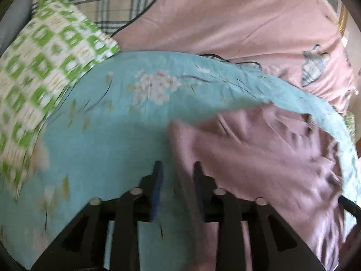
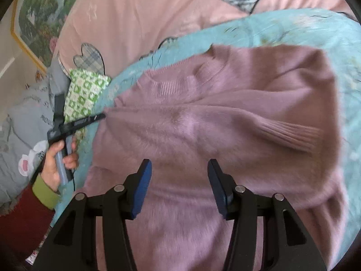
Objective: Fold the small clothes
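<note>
So, over on the left there's a green-and-white patterned cloth [image 2: 84, 94] lying at the edge of the turquoise floral sheet [image 1: 117, 117], with the pink quilt [image 1: 225, 22] spread out behind both. The person's left hand [image 2: 57, 160] holds the left gripper [image 1: 177, 169] just at the left edge of the mauve sweater [image 2: 203, 124]. Its jaws stand a little apart, and I can't see any knit pinched between them; the sweater's edge lies just beside the right finger.

The sweater itself lies on the turquoise sheet, collar away from me. One sleeve is already brought across the chest, its ribbed cuff [image 2: 291, 135] pointing to the right, so I'd say the first fold is in. The body looks unfolded lengthwise, and the hem end seems to be lying flat near me.

To the right, the right gripper [image 2: 178, 176] hovers over the lower middle of the sweater, jaws apart, nothing clamped. My guess is the sides and the bottom-to-top fold are left.
</note>
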Motion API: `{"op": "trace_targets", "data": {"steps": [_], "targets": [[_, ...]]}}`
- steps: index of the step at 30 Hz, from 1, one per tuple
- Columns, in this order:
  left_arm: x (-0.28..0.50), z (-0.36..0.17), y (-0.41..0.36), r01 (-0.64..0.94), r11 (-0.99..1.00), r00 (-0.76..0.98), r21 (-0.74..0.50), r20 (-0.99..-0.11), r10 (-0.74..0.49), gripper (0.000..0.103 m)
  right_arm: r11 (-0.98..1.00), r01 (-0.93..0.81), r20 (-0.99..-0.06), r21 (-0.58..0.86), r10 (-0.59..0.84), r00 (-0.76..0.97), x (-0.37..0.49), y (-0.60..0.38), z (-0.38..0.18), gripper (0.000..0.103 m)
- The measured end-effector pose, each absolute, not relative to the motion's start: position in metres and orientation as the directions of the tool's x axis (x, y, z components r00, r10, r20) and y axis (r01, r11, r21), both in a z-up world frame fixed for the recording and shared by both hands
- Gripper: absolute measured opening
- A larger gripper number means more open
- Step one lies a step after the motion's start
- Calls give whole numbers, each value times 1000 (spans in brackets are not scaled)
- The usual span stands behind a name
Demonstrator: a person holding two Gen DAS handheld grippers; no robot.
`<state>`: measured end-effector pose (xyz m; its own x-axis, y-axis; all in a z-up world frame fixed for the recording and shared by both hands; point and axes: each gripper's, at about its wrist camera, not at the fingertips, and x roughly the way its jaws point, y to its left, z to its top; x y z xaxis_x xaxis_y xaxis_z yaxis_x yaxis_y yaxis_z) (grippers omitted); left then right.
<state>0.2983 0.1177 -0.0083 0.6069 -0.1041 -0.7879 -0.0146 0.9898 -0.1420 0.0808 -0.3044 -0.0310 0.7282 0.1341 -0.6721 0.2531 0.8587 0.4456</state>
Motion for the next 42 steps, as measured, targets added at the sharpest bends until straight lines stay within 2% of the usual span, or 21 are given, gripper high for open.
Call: {"op": "trace_targets", "data": {"steps": [2,4,8,12,21,29,32,35,36,38,39,40,42], "targets": [[266,-1,118,-9,983,612,-186,-778,-141,39,849,278,-658,449,104,746,56,-309,-21,53],[230,1,118,-13,974,616,-225,-769,-169,51,839,305,-651,450,75,755,35,-311,-13,53],[164,-7,110,-21,963,604,-270,-771,-203,53,825,345,-655,447,39,755,-2,-312,-10,53],[102,-23,103,-28,958,552,-285,-804,-223,64,817,374,-663,440,15,748,-36,-305,-14,53],[27,-41,83,-43,964,497,-262,-843,-207,67,805,399,-662,438,-12,750,-90,-282,-21,53],[11,-57,48,-9,979,417,-203,-891,-181,70,812,404,-668,421,-24,744,-130,-257,-29,53],[5,-64,39,15,989,435,-150,-889,-142,68,808,417,-664,417,-42,746,-148,-254,-29,54],[-3,-69,41,38,987,446,-154,-882,-155,67,809,418,-669,413,-43,742,-169,-250,-32,57],[-9,-70,44,46,985,456,-165,-874,-167,65,811,419,-672,408,-44,739,-175,-249,-34,58],[-14,-70,48,66,982,473,-177,-861,-187,42,814,422,-682,400,-44,730,-189,-246,-39,59],[-20,-70,51,93,977,478,-192,-852,-213,24,813,422,-687,401,-38,726,-194,-245,-42,60],[-24,-69,54,105,972,480,-210,-846,-235,15,812,419,-695,406,-24,719,-199,-243,-48,60],[-36,-70,62,132,956,472,-260,-832,-292,11,817,397,-707,418,19,707,-204,-239,-59,60]]}}
